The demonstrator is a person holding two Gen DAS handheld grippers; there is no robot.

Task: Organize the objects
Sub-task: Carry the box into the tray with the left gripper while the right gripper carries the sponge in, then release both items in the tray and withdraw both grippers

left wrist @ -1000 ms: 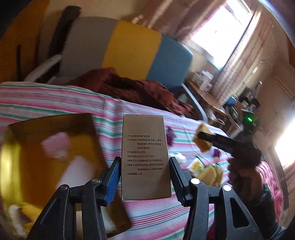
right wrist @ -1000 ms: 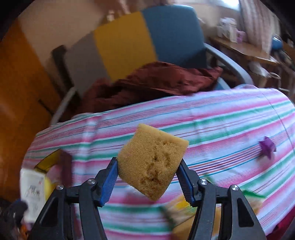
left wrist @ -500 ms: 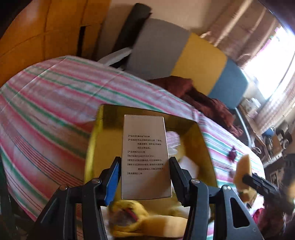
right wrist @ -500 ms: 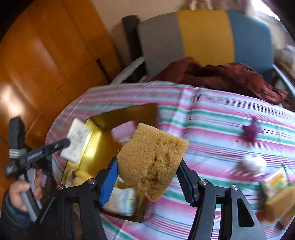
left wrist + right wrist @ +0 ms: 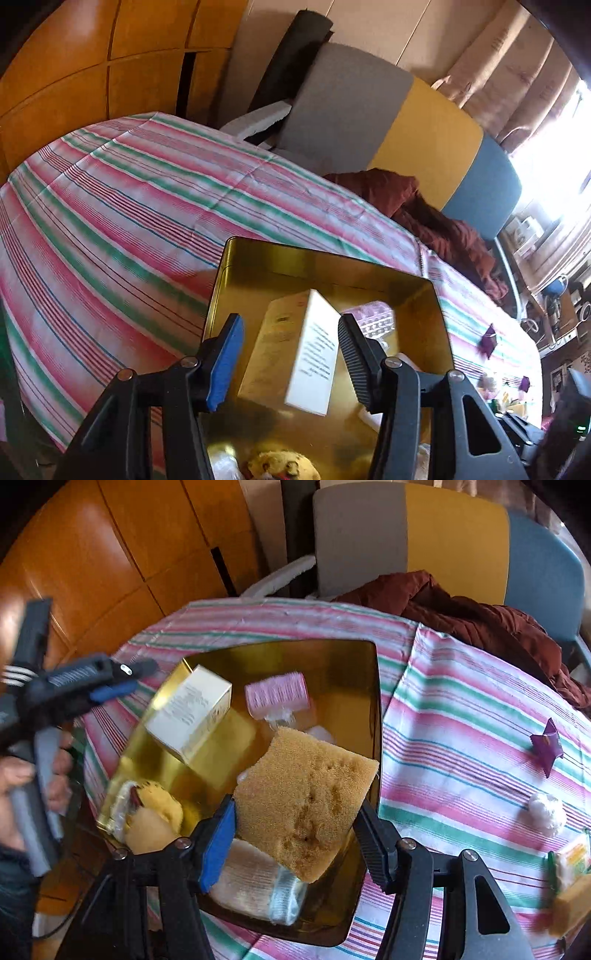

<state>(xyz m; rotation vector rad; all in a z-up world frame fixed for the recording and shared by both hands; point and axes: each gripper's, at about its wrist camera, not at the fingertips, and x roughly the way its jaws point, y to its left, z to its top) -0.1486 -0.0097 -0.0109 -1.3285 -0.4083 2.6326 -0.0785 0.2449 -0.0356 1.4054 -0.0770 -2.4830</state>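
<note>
Sponge (image 5: 306, 805) sits clamped in the right gripper (image 5: 295, 834) above the gold tin (image 5: 375, 686), ready for dropping; the left gripper (image 5: 291, 354), jaws opening, has let the box (image 5: 295, 354) tumble inside.

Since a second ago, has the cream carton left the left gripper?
Yes. The cream carton has dropped from the left gripper, whose jaws are opening, and now lies tilted inside the gold tin; earlier it stood upright between the pads.
</note>
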